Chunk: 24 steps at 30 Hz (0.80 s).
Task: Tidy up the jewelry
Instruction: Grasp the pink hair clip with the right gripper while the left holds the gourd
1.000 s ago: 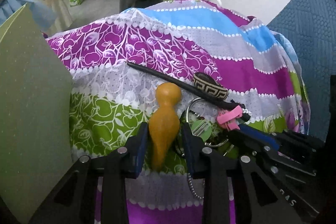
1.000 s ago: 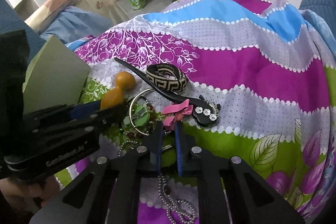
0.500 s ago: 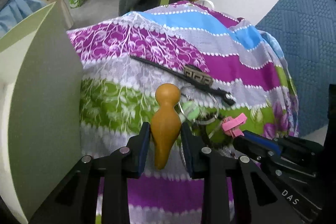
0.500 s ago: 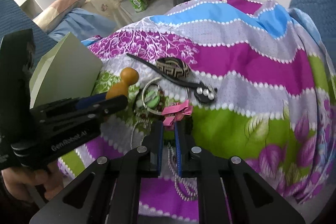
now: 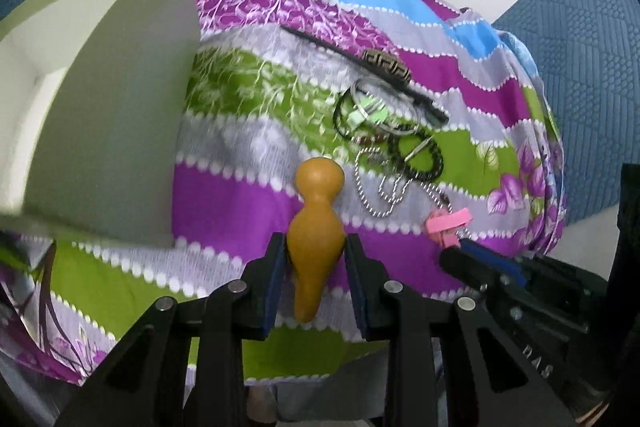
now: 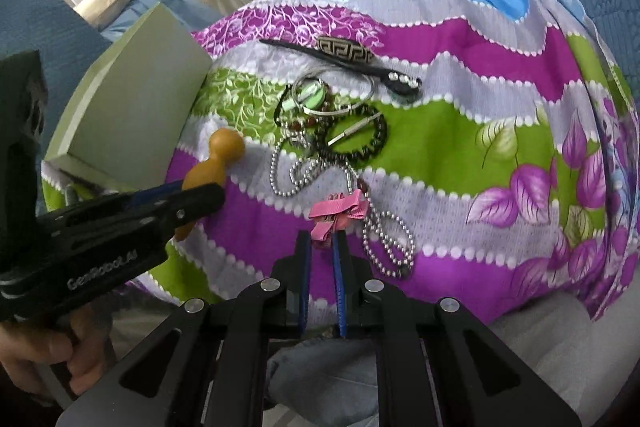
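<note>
The left gripper [image 5: 315, 267] is clenched on the fat belly of an orange gourd [image 5: 316, 227], whose knob sticks out past the tips, and the right gripper [image 6: 321, 247] is pinched tight on a pink bow [image 6: 334, 213]. Both are carried above the striped cloth [image 6: 460, 163], near a green box [image 5: 112, 99] that stands open at the left. The rest of the jewelry lies in 1 heap mid-cloth: a bead chain [image 6: 304, 171], a dark bracelet [image 6: 360, 139], a steel ring [image 6: 332, 91] and a long black clip [image 6: 344, 61]. The main risk, as I judge it, sits with the bow — a loop of bead chain [image 6: 388, 243] hangs just beside it and may be snagged on it, so carrying the bow off could drag the chain and pull the heap apart. The gourd is smooth and tapered, held only on its curve; a jolt could let it slide out forward. With 2 grippers close together near the box, the tips could also knock each other. The left view alone shows the box's white inside and its near wall; the right view alone shows the person's hand [image 6: 44, 347] on the left tool, the clip's stones, and the chain loop by the bow.
</note>
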{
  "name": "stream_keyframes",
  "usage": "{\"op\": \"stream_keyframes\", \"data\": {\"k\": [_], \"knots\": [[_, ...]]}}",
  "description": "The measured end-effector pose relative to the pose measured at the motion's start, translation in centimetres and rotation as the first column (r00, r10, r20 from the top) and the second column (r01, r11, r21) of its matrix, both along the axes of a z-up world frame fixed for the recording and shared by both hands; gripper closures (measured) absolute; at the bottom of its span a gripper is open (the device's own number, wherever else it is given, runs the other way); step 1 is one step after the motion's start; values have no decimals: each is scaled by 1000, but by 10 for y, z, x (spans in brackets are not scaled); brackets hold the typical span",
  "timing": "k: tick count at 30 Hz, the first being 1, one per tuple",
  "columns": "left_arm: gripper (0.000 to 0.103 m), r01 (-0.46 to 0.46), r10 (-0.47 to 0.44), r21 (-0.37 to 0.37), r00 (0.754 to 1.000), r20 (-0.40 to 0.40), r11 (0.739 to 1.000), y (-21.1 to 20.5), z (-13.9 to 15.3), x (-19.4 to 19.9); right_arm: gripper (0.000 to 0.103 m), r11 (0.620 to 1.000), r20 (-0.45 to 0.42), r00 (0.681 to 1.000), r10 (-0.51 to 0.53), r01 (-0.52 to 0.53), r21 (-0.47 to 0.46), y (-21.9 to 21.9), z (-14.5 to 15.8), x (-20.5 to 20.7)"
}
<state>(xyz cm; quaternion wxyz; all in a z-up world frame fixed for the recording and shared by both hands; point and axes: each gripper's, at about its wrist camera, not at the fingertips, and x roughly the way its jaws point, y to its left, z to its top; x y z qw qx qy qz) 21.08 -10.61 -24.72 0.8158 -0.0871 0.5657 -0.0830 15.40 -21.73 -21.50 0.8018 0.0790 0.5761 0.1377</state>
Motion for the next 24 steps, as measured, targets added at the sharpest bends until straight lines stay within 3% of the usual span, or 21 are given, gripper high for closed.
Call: {"op": "stream_keyframes", "data": {"k": [6,9,12,13,19,24], "knots": [[72,-10,10,-29,1000,-26,1000,5,-7,-3,91,1000,-27,999,-22,22,11,-6,-8,-1],[69,-14,13,-32,999,-37,999,5,-8,-1,77,999,0,999,-32,32,10,-8,-3,-2],[53,-26,24,-45,999,-35,999,6,-9,1,76,999,18,999,-37,37,-8,-8,-2,-2],[52,-23,21,-50,999,-27,998,6,-8,2,76,999,21,999,-41,41,-15,-8,-2,-1],[52,-10,10,-28,1000,5,1000,1,-8,2,76,996,42,996,-82,83,-32,-17,-5,4],[55,9,-9,-8,1000,25,1000,-3,-11,1,77,991,58,996,-71,77,-108,-12,-6,7]]}}
